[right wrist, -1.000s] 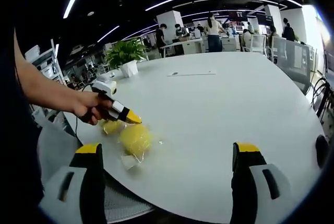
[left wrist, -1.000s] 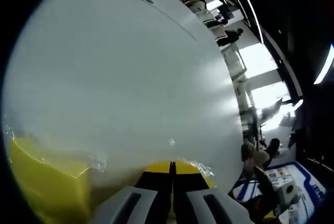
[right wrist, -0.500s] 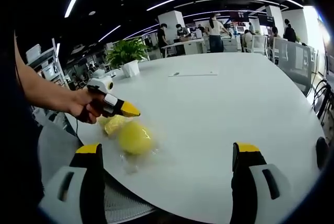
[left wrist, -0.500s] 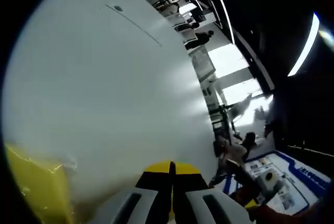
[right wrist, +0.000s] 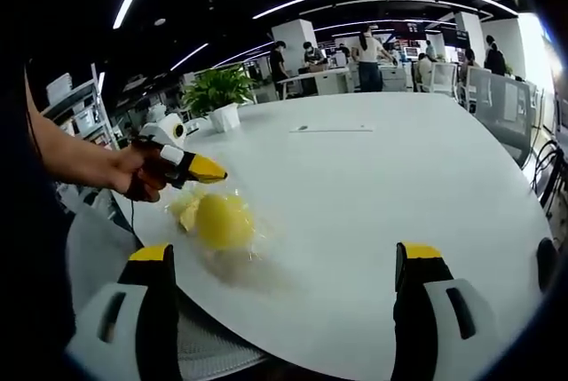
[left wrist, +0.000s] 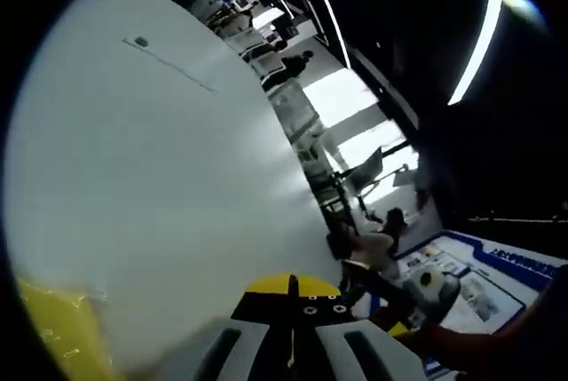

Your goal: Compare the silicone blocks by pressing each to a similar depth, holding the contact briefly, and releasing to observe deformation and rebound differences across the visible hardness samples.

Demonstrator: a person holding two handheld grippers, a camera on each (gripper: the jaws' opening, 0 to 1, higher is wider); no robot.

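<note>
Two yellow silicone blocks (right wrist: 213,218) sit on the white tabletop (right wrist: 373,186) near its left edge in the right gripper view, wrapped in clear glossy film; the nearer block is rounded and bright yellow, while the paler one behind it is partly covered and its shape is hard to make out. In the left gripper view a yellow block (left wrist: 53,332) shows blurred at the lower left, cut off by the rim. The left tongs (right wrist: 209,169), gripped by the person's hand (right wrist: 142,172), are just above the blocks with the yellow tips pressed together and holding nothing; their own view (left wrist: 293,288) confirms the jaws clenched. Compared with a second ago, the left tongs have lifted clear of the blocks, and the nearer block appears rounder and slightly shifted. The right tongs (right wrist: 288,261) stand released, jaws wide apart, well short of the blocks. A potted plant (right wrist: 216,92) stands at the far tabletop edge; people beyond are small and indistinct.
</note>
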